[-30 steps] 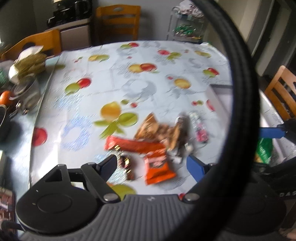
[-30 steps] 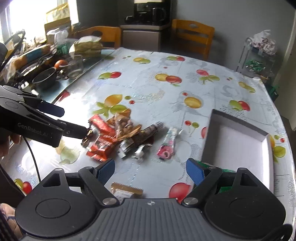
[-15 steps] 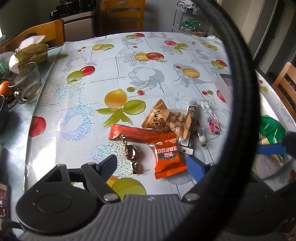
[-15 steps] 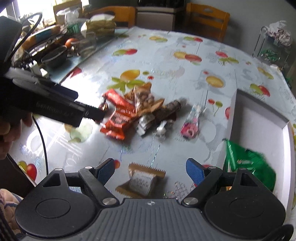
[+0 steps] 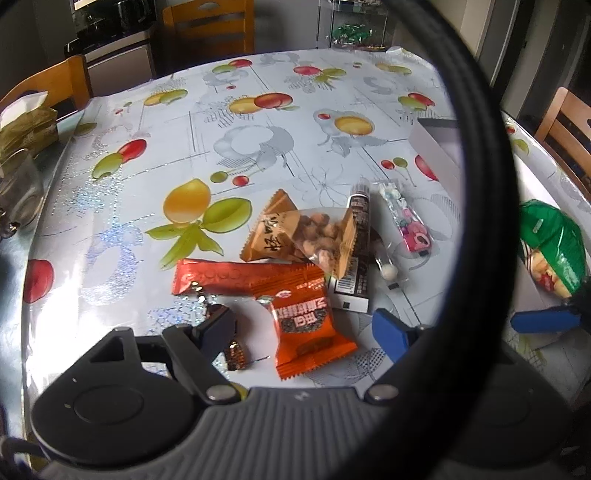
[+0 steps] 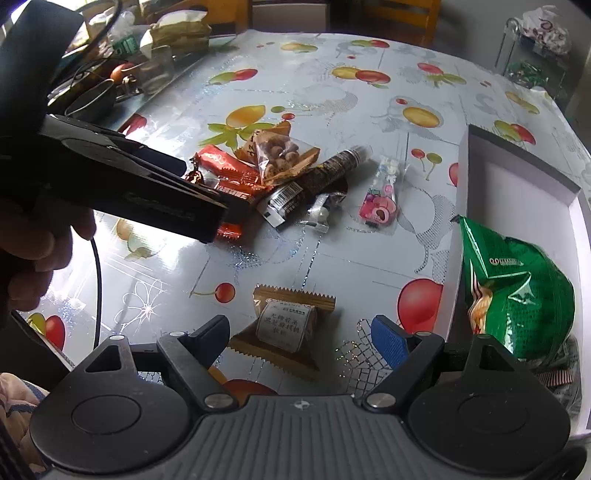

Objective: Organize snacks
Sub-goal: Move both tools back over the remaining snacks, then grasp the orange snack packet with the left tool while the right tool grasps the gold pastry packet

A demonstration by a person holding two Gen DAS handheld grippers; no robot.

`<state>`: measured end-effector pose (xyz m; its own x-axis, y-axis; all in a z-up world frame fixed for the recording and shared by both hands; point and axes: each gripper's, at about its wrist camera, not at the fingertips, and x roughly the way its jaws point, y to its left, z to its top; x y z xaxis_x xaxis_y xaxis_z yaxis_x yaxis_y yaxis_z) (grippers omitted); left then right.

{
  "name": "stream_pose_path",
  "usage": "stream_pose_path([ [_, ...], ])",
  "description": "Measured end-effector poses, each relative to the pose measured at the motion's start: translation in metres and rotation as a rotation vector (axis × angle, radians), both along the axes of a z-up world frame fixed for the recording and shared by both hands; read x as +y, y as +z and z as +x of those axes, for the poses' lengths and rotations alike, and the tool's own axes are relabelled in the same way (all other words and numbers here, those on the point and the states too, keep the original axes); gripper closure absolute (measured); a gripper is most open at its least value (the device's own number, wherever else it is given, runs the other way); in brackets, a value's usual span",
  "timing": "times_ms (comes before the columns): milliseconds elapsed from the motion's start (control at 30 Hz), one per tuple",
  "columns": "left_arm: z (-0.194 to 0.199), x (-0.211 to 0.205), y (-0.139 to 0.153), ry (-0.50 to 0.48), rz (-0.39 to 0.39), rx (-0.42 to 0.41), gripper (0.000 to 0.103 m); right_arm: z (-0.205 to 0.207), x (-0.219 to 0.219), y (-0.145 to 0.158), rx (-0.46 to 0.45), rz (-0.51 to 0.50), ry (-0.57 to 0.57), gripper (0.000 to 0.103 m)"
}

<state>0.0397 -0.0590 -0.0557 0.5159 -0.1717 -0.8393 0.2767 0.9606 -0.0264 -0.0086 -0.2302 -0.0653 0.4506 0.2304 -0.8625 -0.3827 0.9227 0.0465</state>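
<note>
A pile of snacks lies mid-table: an orange packet point(image 5: 308, 326), a red bar point(image 5: 218, 278), a peanut bag point(image 5: 306, 236), a dark stick point(image 5: 358, 251), a pink candy pack point(image 5: 406, 225) and a small brown candy point(image 5: 234, 354). My left gripper point(image 5: 304, 332) is open, low over the orange packet. My right gripper point(image 6: 299, 336) is open over a brown square packet point(image 6: 284, 325). A green bag point(image 6: 517, 288) lies in the white box point(image 6: 517, 184). The left gripper also shows in the right wrist view point(image 6: 229, 214).
The fruit-print table point(image 5: 258, 129) carries a glass jar point(image 6: 157, 68), a pan and clutter point(image 6: 96, 96) at its left side. Wooden chairs point(image 5: 210, 22) stand at the far edge and right. A thick black cable point(image 5: 476, 166) arcs across the left wrist view.
Both grippers have dropped lower and closer to the table. The left gripper now straddles the orange packet; the right one has come over the brown square packet. The green bag lies in the box.
</note>
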Motion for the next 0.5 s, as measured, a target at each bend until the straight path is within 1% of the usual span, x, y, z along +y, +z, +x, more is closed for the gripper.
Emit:
stream_pose_path([
  [100,0.005,-0.005,-0.006,0.006,0.001,0.013,0.021,0.001,-0.001,-0.003,0.006,0.012,-0.023,0.019],
  [267,0.007,-0.008,-0.015,0.003,0.005,0.034,0.021,0.002,0.003,-0.007,0.010,0.026,-0.023,0.019],
  [400,0.008,-0.005,-0.020,0.005,-0.019,0.039,0.021,0.004,0.008,-0.011,0.010,0.028,-0.023,0.022],
  [467,0.008,-0.005,-0.024,-0.002,-0.023,0.036,0.025,0.006,0.011,-0.013,0.012,0.025,-0.020,0.025],
  [500,0.009,-0.006,-0.026,-0.008,-0.020,0.035,0.029,0.006,0.012,-0.015,0.015,0.023,-0.019,0.026],
])
